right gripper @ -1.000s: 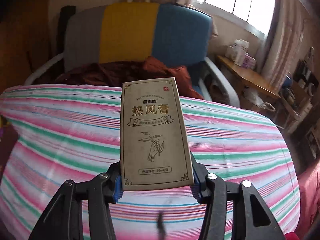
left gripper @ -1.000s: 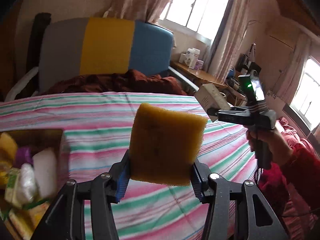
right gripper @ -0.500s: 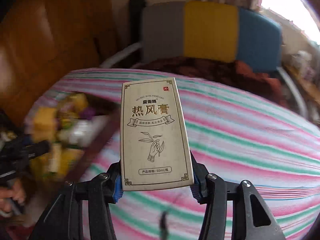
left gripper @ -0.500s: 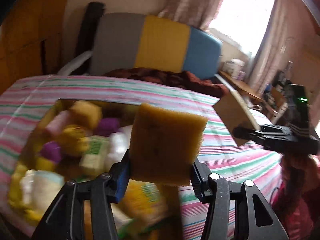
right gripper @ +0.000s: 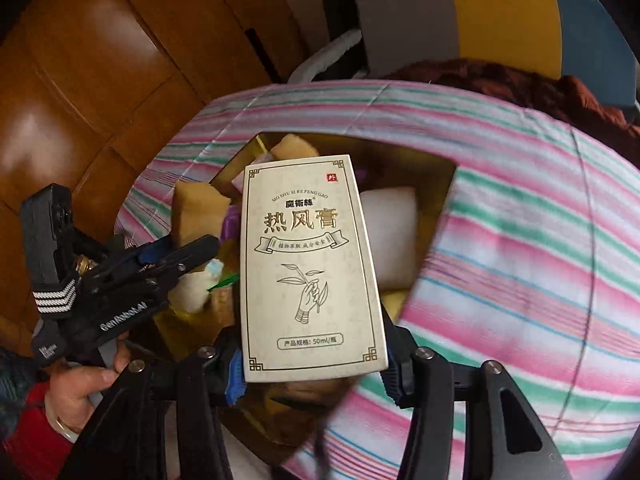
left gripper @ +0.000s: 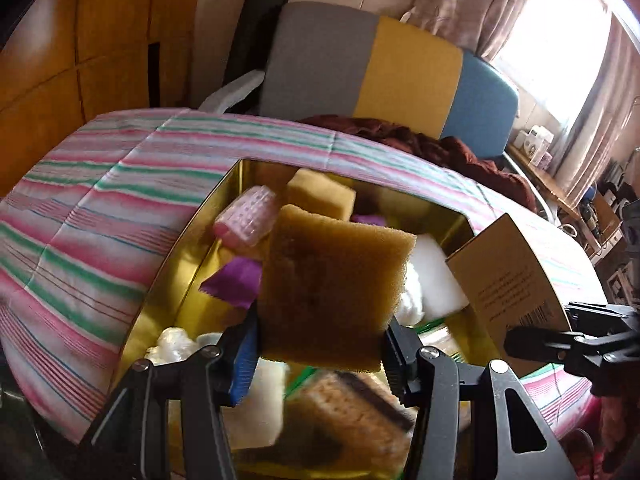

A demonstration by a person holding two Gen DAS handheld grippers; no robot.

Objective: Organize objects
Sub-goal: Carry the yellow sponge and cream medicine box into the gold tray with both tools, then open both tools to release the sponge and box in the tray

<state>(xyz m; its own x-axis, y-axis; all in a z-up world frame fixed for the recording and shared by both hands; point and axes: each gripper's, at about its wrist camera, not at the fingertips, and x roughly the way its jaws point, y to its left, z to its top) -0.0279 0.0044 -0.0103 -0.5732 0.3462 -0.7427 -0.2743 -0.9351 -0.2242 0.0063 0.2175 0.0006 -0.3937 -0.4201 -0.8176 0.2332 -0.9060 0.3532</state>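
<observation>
Gripping a yellow sponge (left gripper: 334,288), the left gripper (left gripper: 320,356) hovered over the gold box (left gripper: 188,248), jaws clamped on the sponge's lower edges. Right gripper (right gripper: 314,364) was closed on a cream carton (right gripper: 310,264), held upright above the same box, near its right side. Box sat on the striped bedspread (left gripper: 80,216), already crowded with a pink roller (left gripper: 248,220), white foam (left gripper: 436,280) and wrappers. Risk, as judged: both grippers close together could collide; released items could sit proud on the heap and slide out.
</observation>
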